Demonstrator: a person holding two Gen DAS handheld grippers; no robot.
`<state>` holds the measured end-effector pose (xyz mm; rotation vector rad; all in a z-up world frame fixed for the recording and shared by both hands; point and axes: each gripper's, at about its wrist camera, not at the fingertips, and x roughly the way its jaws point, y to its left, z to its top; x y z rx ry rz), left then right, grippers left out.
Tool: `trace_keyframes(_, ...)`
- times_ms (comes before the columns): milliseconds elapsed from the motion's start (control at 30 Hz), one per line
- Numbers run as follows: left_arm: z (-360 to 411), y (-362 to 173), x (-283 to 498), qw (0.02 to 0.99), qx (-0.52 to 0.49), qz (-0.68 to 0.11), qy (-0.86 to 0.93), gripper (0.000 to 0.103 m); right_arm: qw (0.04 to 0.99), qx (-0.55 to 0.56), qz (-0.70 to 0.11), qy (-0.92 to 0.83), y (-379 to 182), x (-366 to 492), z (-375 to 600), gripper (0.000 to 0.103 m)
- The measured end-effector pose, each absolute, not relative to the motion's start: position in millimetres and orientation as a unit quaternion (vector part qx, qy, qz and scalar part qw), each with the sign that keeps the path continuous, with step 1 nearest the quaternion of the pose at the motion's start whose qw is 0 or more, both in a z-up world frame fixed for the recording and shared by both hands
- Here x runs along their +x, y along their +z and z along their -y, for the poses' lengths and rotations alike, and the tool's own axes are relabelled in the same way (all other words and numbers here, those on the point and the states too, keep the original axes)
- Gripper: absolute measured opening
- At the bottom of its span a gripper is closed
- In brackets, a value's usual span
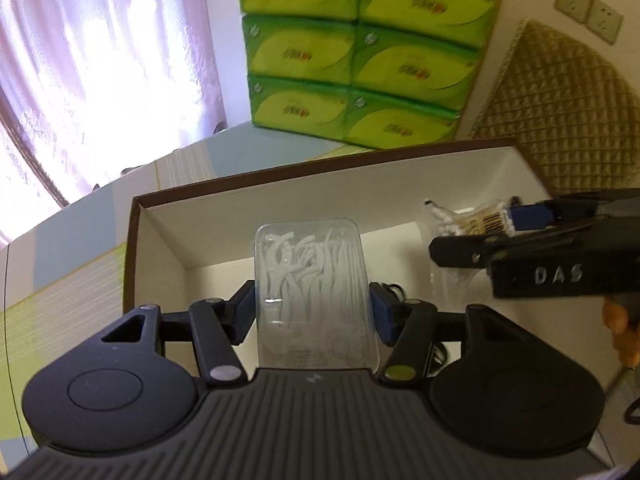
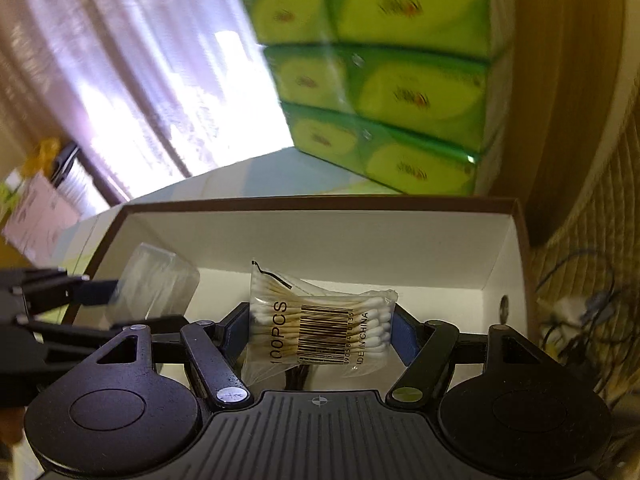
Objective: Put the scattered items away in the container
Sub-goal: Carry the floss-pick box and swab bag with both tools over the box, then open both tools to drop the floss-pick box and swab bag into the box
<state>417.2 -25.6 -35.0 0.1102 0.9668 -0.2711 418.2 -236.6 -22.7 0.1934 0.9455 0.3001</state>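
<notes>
Curtained window, green tissue packs behind; over the box on the tabletop, left gripper fingers clamp floss-pick case, right gripper pinches cotton-swab bag — both look ready to drop in

Your left wrist camera sits just behind the left claw and looks forward along its fingers, slightly downward, close over the open box on the surface. Your right wrist camera rides the right claw the same way, facing the same box from farther right. Both views share the box interior, the stacked green tissue packs and the curtain behind. Each view catches the other claw at its edge.
</notes>
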Motion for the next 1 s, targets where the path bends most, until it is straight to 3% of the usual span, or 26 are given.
trace_keyframes(533,27.3,-76.3,457.3,0.860,0.073,-0.490,-0.120,0.055,0.872,0.045,-0.470,0.130,-52.3,446.3,231.0,0.073)
trace_keyframes(600,28.1,-77.0,456.6,0.861,0.076,-0.488,-0.121,0.056,0.872,0.042,-0.470,0.129,-55.0,448.6,230.4,0.073)
trace_keyframes(667,27.6,-75.2,456.6,0.863,0.075,-0.484,-0.124,0.064,0.872,0.038,-0.470,0.128,-56.6,449.8,230.1,0.073)
trace_keyframes(900,27.8,-68.5,455.6,0.867,0.086,-0.475,-0.123,0.065,0.877,0.029,-0.462,0.132,-54.4,448.7,228.2,0.074)
trace_keyframes(933,27.5,-67.4,454.5,0.868,0.088,-0.473,-0.121,0.066,0.876,0.031,-0.461,0.138,-53.7,448.2,228.3,0.091)
trace_keyframes(967,27.3,-66.3,453.6,0.869,0.091,-0.472,-0.120,0.066,0.878,0.032,-0.458,0.137,-52.3,446.8,228.6,0.100)
trace_keyframes(1000,26.6,-64.8,452.6,0.870,0.094,-0.470,-0.119,0.066,0.881,0.034,-0.450,0.140,-50.4,444.8,228.8,0.100)
